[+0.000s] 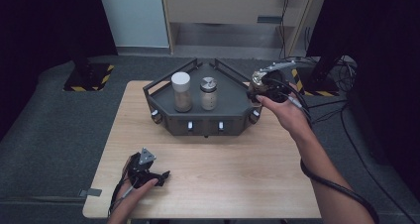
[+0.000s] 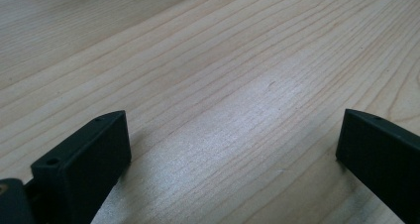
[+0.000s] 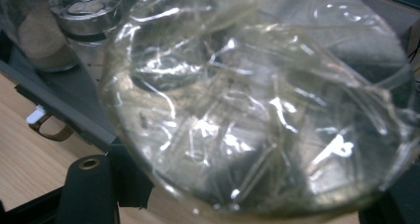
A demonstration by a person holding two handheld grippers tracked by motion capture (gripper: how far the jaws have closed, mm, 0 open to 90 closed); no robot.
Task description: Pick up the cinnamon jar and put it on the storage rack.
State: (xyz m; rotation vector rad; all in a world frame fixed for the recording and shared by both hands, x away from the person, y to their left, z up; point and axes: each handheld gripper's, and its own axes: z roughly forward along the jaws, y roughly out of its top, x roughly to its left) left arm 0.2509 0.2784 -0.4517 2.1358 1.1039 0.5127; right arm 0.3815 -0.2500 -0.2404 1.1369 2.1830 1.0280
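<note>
Pale wood table (image 1: 213, 164) carries a dark tray (image 1: 233, 110) holding a white-capped jar (image 1: 182, 91) and a silver-capped shaker (image 1: 208, 93). At the tray's right corner the right gripper (image 1: 262, 85) is clamped on a clear jar (image 3: 257, 105), raised above the tray rim. Its round end faces the right gripper view, so its long axis runs along the jaws. Near the table's front left, the left gripper (image 1: 163, 175) rests low, jaws wide apart with bare wood between them.

A wooden counter (image 1: 223, 174) carries a dark grey tray (image 1: 233, 112). On the tray stand a white-lidded jar (image 1: 182, 91) of pale powder and, just beside it, a clear-lidded shaker (image 1: 208, 93). Yellow-black hazard tape (image 1: 91, 78) marks the floor behind.
</note>
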